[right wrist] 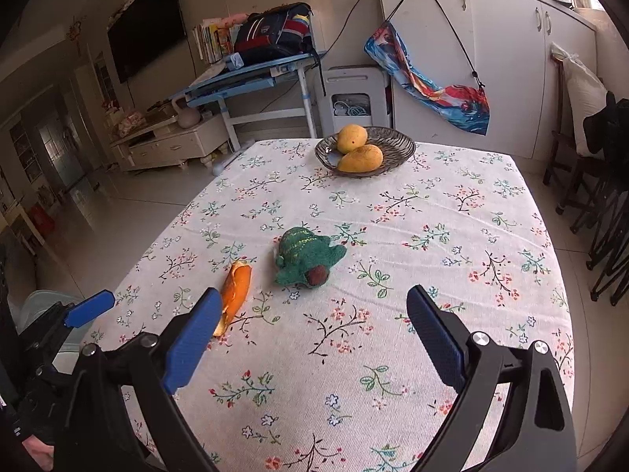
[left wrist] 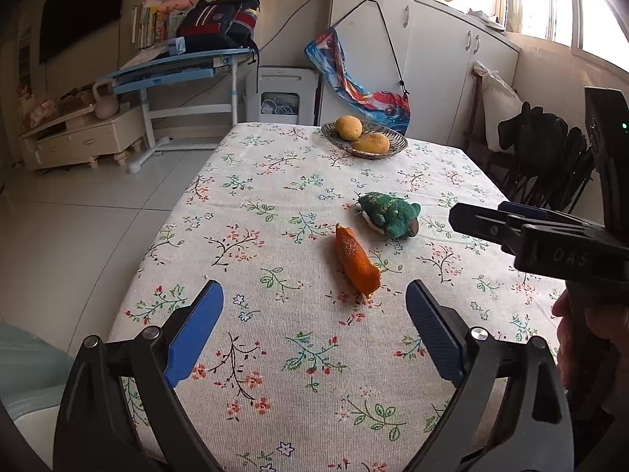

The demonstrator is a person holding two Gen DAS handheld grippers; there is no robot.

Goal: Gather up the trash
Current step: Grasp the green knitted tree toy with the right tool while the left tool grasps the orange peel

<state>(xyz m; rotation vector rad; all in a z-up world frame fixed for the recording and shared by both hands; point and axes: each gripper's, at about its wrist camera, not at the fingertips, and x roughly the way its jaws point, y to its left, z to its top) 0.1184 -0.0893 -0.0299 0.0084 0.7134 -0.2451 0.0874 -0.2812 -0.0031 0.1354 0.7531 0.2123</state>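
Table (left wrist: 275, 413) with floral cloth; dish (right wrist: 397, 157) of mangoes at the far end, green knit toy (right wrist: 306, 253) mid-table. Orange peel (left wrist: 355, 261) lies just beside the toy, nearer the front edge, long axis running roughly away from the cameras. Left gripper (left wrist: 314, 314) jaws wide apart, empty, peel just ahead between the finger lines. Right gripper (right wrist: 314, 322) also apart, empty; peel off to its left. Left looks nearer and better lined up.
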